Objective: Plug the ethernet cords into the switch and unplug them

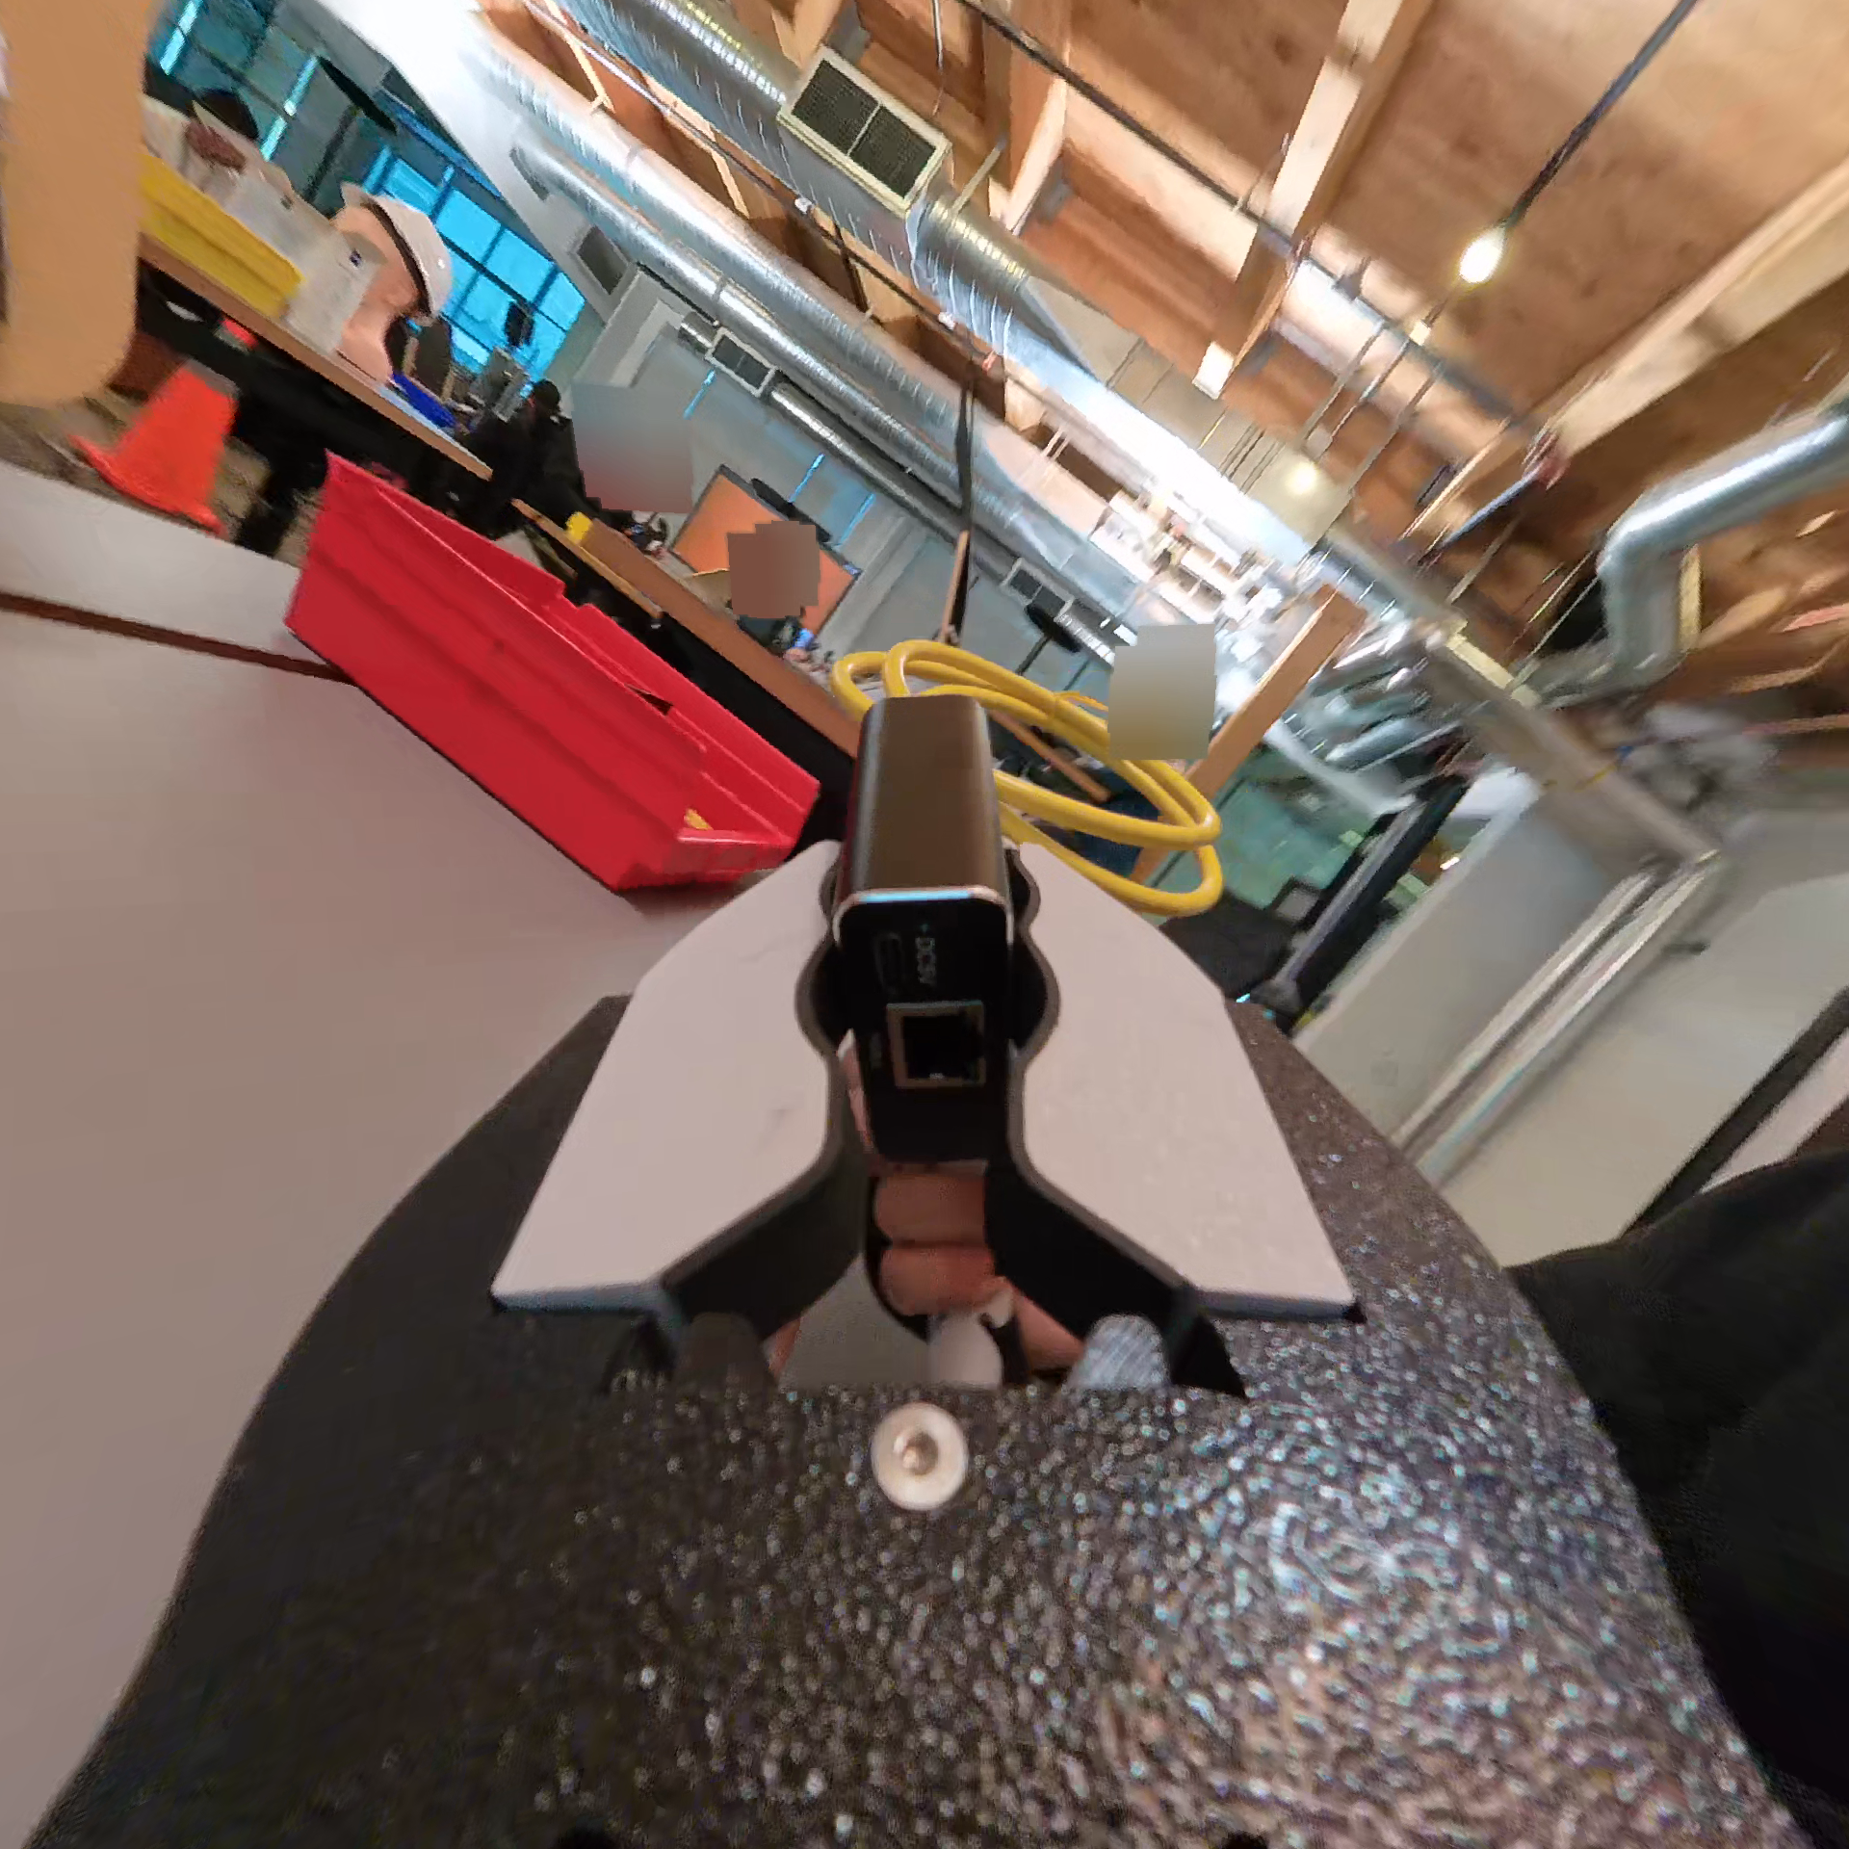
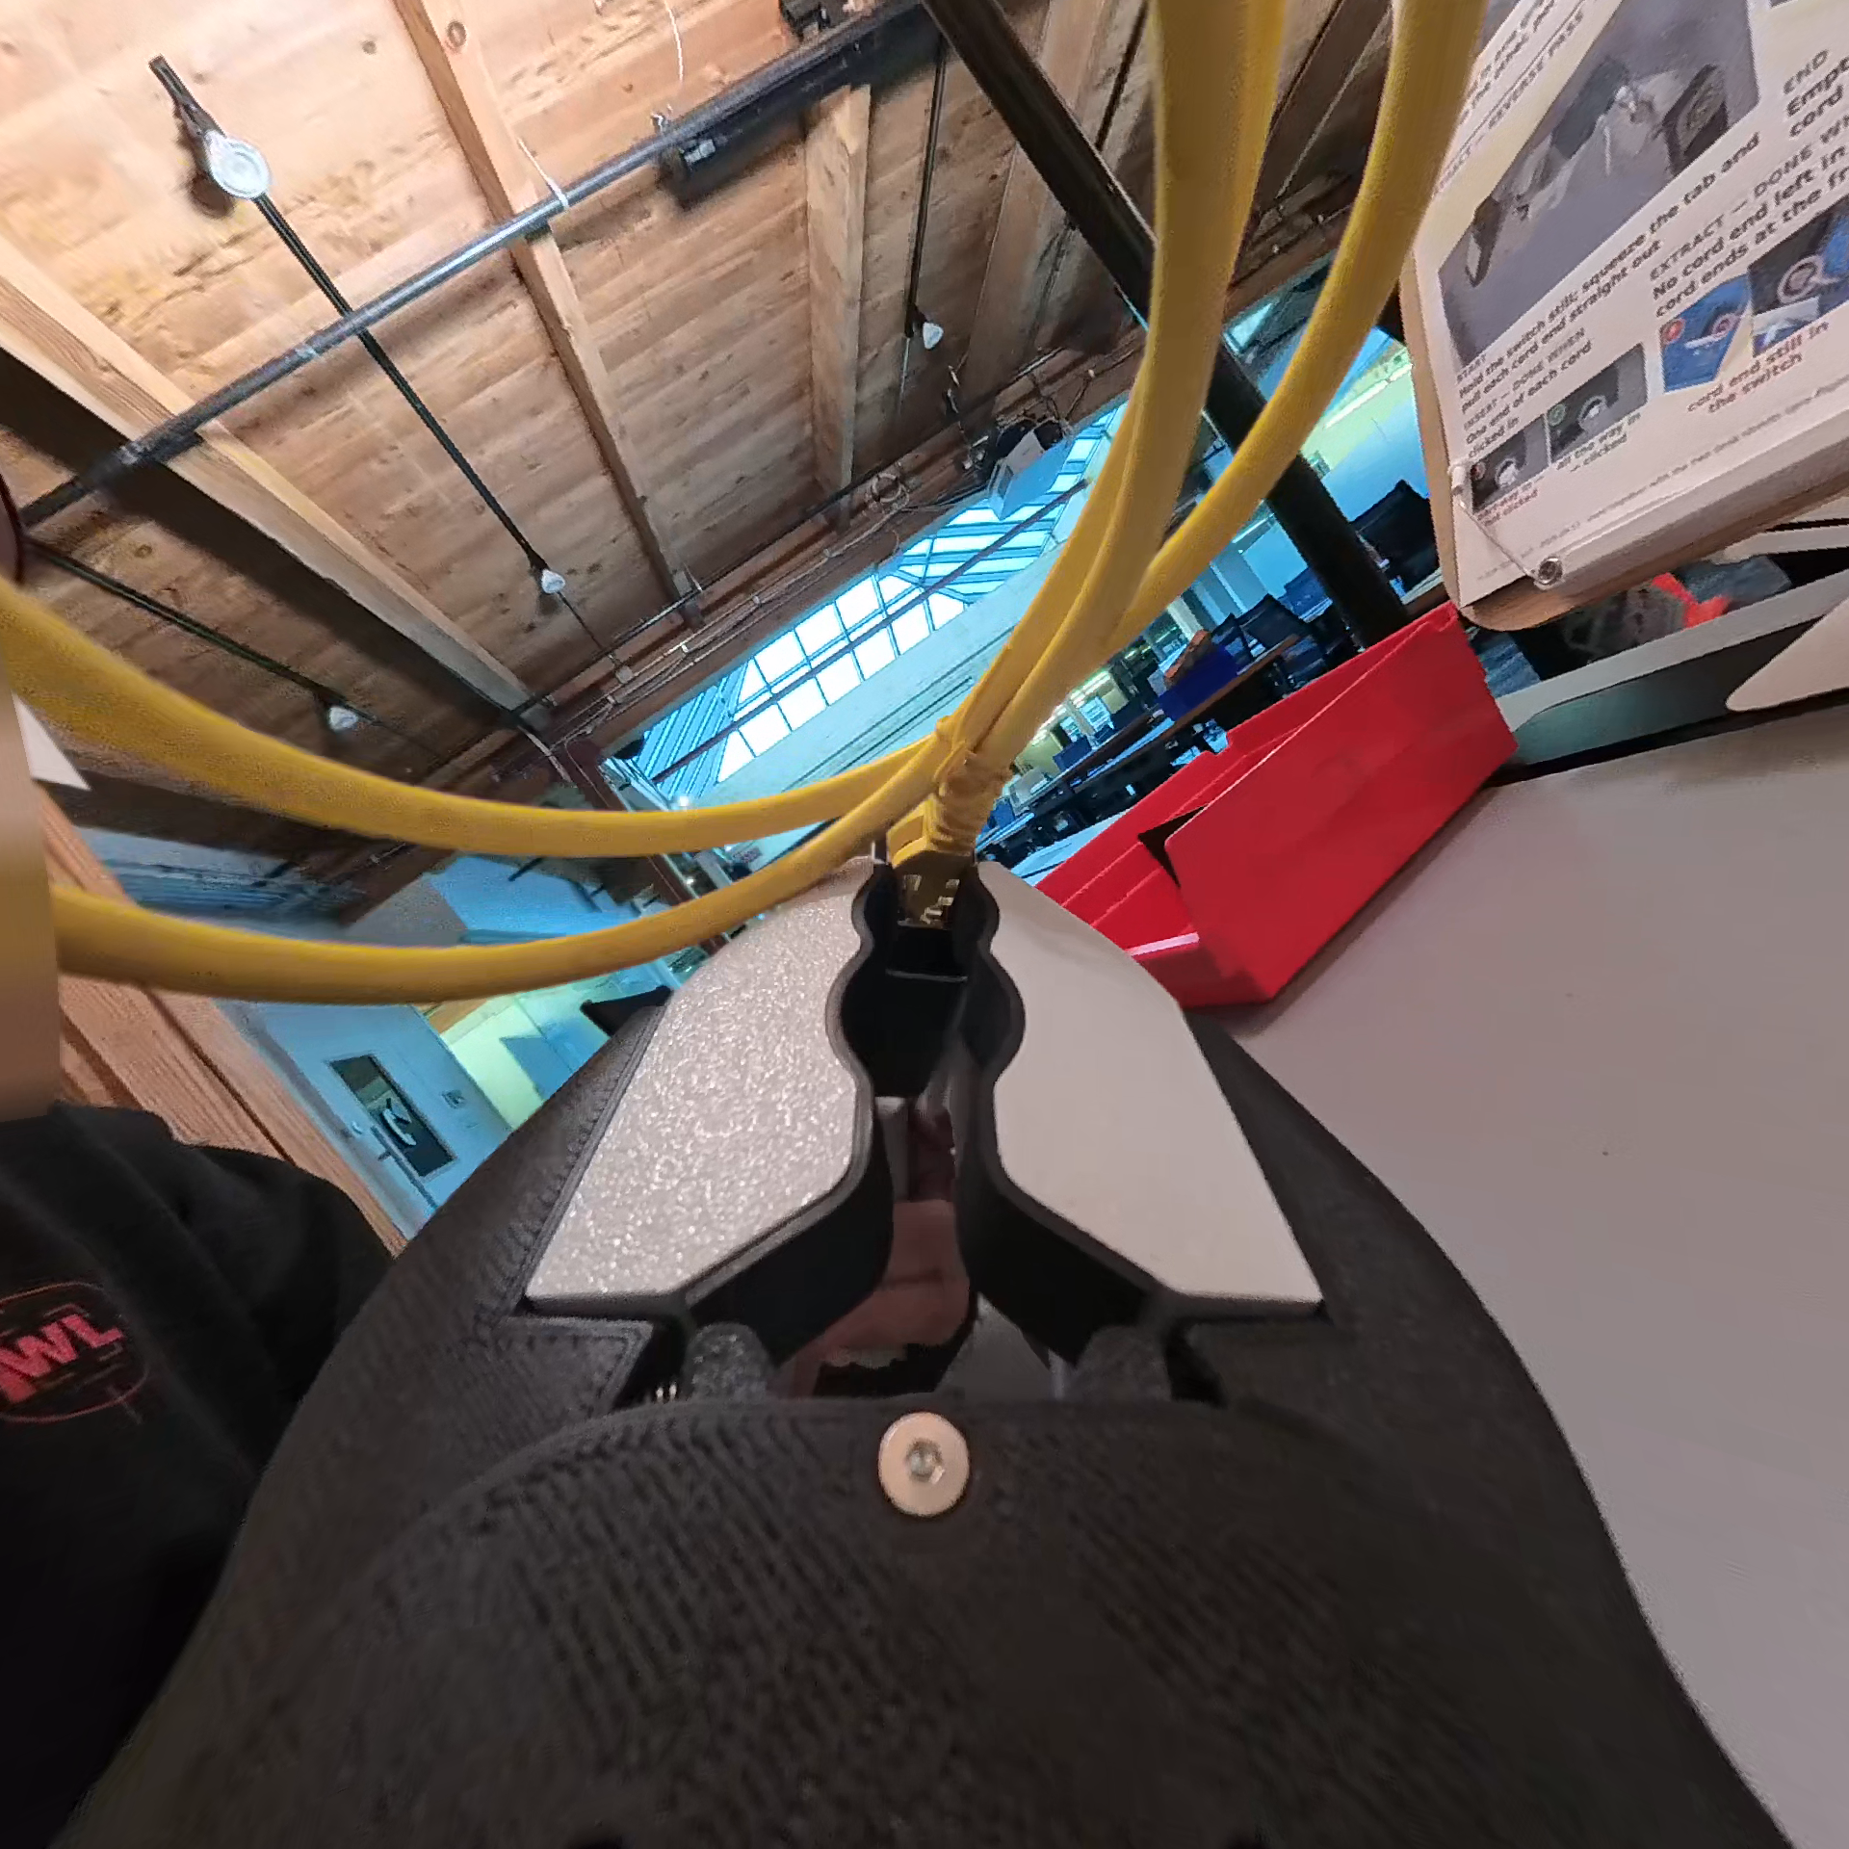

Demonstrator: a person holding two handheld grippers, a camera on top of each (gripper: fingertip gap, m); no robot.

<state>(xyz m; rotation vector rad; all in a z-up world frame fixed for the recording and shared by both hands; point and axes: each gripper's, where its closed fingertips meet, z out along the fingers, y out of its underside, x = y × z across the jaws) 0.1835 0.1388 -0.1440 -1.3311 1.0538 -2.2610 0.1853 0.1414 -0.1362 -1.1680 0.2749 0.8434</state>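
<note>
My left gripper (image 1: 926, 885) is shut on the black switch (image 1: 926, 790) and holds it lifted above the table, lengthwise between the fingers. An empty port (image 1: 939, 1046) on its near end faces the camera. The yellow ethernet cord (image 1: 1131, 800) loops behind the switch's far end; whether it is plugged in there is hidden. In the right wrist view my right gripper (image 2: 926, 885) is shut on the cord's plug (image 2: 931, 880), raised toward the ceiling. The yellow cord (image 2: 560, 820) loops away from the plug's boot, left and upward. A dark piece sits behind the plug; I cannot tell what it is.
A red plastic bin (image 1: 520, 690) stands on the grey table (image 1: 200, 900); it also shows in the right wrist view (image 2: 1331, 800) on the table (image 2: 1551, 1051). A clipboard with a printed sheet (image 2: 1621, 300) stands at the upper right. An orange cone (image 1: 170, 440) is far left. The grippers are tip to tip, or close to it.
</note>
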